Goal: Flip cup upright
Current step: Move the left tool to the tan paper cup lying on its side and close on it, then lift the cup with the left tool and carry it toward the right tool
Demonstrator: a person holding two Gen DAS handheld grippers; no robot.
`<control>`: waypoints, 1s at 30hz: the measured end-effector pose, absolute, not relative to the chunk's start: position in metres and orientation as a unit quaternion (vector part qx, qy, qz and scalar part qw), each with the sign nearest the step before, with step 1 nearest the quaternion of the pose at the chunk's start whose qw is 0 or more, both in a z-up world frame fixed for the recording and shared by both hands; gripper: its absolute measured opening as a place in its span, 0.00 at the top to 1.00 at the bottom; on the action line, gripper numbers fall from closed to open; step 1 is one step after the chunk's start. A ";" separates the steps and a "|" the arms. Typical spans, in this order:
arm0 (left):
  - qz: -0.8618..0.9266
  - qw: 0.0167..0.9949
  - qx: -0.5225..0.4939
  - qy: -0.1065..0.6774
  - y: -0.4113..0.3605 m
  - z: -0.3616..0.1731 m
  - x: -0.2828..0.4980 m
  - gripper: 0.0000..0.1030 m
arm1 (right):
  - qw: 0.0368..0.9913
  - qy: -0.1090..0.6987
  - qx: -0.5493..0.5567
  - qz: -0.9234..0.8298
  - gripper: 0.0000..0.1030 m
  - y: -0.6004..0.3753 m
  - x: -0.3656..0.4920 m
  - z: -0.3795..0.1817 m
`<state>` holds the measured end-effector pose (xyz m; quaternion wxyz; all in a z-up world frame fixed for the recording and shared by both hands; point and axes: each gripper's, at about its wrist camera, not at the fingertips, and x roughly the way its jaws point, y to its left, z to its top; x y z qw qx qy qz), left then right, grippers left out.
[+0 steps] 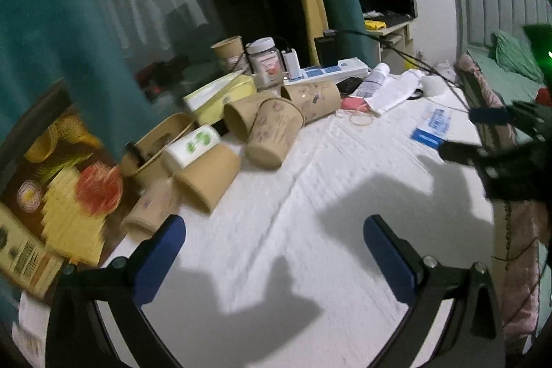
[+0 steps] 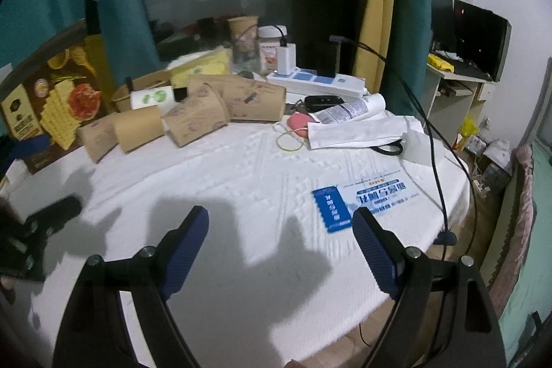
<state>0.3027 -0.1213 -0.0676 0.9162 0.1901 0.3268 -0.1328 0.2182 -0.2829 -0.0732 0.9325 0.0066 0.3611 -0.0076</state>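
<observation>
Both the left gripper [image 1: 274, 242] and right gripper [image 2: 280, 235] are hanging wide and empty; the nearest cup [image 1: 207, 180] is lying sideways upper left of the frame, closer to the left.

Cups: toppled, none righted.
Several brown paper cups [image 1: 272, 133] [image 2: 196, 119] are lying on their sides, touching, along the table's [image 1: 310, 212] [image 2: 241, 178] far-left edge.

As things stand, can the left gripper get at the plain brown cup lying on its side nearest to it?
Probably yes. The left gripper is open and empty, and bare white tablecloth lies between it and the plain cup. The cup's near side is free, though other cups crowd in behind it.
</observation>
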 end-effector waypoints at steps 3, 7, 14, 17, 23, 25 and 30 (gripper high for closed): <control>-0.142 0.909 0.195 0.339 -0.134 -0.078 0.341 0.00 | 0.928 0.373 0.013 -0.009 0.19 -0.288 0.232 -0.084; -0.143 0.902 0.211 0.349 -0.148 -0.089 0.385 0.00 | 0.924 0.381 0.022 -0.013 0.19 -0.296 0.242 -0.094; -0.142 0.892 0.222 0.367 -0.165 -0.111 0.439 0.08 | 0.920 0.388 0.050 -0.030 0.19 -0.318 0.249 -0.109; -0.140 0.887 0.219 0.382 -0.169 -0.125 0.461 0.11 | 0.919 0.389 0.054 -0.033 0.19 -0.323 0.249 -0.112; -0.129 0.882 0.213 0.399 -0.171 -0.143 0.478 0.35 | 0.917 0.392 0.061 -0.031 0.19 -0.324 0.245 -0.117; -0.124 0.882 0.215 0.401 -0.174 -0.142 0.478 0.40 | 0.917 0.394 0.063 -0.026 0.19 -0.322 0.243 -0.118; -0.127 0.889 0.202 0.391 -0.173 -0.124 0.458 0.41 | 0.920 0.387 0.065 -0.019 0.19 -0.316 0.232 -0.110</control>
